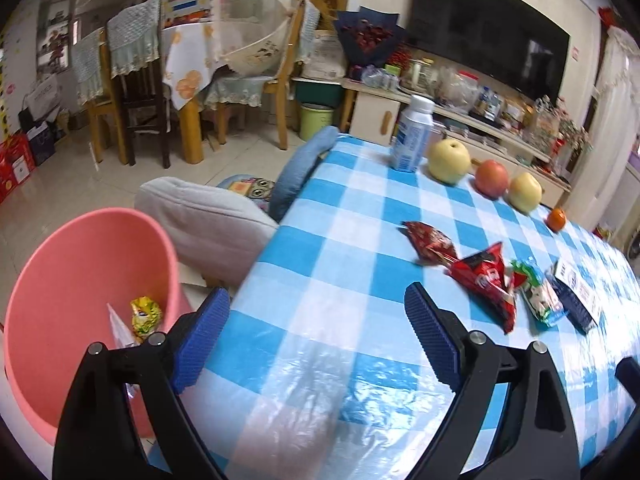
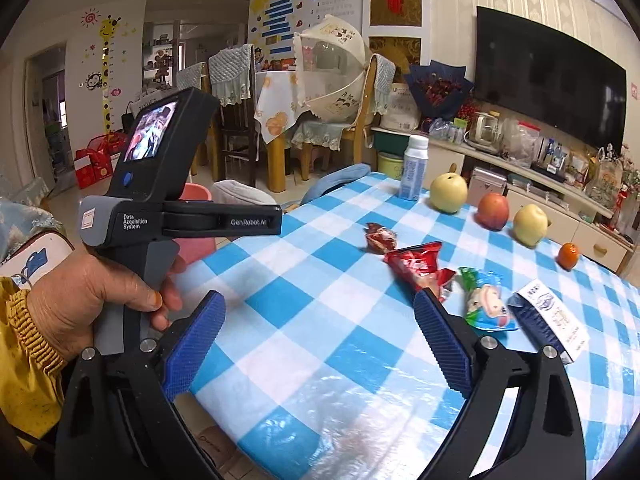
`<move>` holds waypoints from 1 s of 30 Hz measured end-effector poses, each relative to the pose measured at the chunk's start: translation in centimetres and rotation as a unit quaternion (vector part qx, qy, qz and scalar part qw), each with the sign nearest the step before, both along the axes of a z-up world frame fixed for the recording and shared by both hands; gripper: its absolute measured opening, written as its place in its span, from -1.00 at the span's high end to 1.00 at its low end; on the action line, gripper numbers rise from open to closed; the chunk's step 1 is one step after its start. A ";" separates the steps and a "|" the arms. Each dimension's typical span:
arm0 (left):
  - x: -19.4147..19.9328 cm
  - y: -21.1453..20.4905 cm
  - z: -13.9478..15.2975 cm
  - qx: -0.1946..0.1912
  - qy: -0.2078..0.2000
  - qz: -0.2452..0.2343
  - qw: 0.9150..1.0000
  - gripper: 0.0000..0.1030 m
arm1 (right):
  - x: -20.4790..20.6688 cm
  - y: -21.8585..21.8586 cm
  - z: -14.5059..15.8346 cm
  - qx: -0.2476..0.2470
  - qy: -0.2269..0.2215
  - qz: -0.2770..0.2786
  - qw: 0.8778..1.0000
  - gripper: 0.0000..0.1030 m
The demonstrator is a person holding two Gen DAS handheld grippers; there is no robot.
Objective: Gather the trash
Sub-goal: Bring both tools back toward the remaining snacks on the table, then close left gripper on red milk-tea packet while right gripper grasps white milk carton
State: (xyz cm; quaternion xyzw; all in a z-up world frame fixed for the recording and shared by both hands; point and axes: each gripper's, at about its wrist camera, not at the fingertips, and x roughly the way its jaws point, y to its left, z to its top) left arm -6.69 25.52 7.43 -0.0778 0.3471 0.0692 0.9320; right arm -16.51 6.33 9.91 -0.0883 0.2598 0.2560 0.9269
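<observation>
A pink bin (image 1: 80,280) stands on the floor left of the table, with a yellow wrapper (image 1: 146,316) and a white scrap inside. On the blue checked tablecloth (image 1: 340,260) lie two red wrappers (image 1: 432,242) (image 1: 486,280), a green-white wrapper (image 1: 540,296) and a dark blue packet (image 1: 576,296). My left gripper (image 1: 316,336) is open and empty, over the table's left edge. My right gripper (image 2: 320,340) is open and empty above the cloth, near the red wrapper (image 2: 416,266), green wrapper (image 2: 486,300) and blue packet (image 2: 552,320). The left gripper's body (image 2: 160,200) shows in the right wrist view.
A milk bottle (image 1: 412,136), two yellow pears (image 1: 450,160), a red apple (image 1: 492,178) and a small orange (image 1: 556,218) stand along the table's far side. A grey cushion (image 1: 208,224) and blue cushion (image 1: 304,168) sit left of the table. Dining chairs and a TV cabinet are beyond.
</observation>
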 end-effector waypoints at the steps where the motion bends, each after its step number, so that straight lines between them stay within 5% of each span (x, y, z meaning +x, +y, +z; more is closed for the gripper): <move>1: 0.0 -0.4 0.0 0.002 -0.002 -0.006 1.000 -0.74 | -0.1 -0.3 0.0 -0.001 -0.003 -0.001 1.000 -0.83; 24: 3.8 -10.2 -0.8 -0.004 -0.005 -0.141 0.990 -0.54 | 3.9 -11.9 1.0 0.047 0.009 -0.104 0.993 -0.83; 30: 5.7 -12.3 -1.8 -0.058 0.015 -0.162 0.985 -0.46 | 6.1 -15.5 0.4 0.020 0.023 -0.158 0.987 -0.83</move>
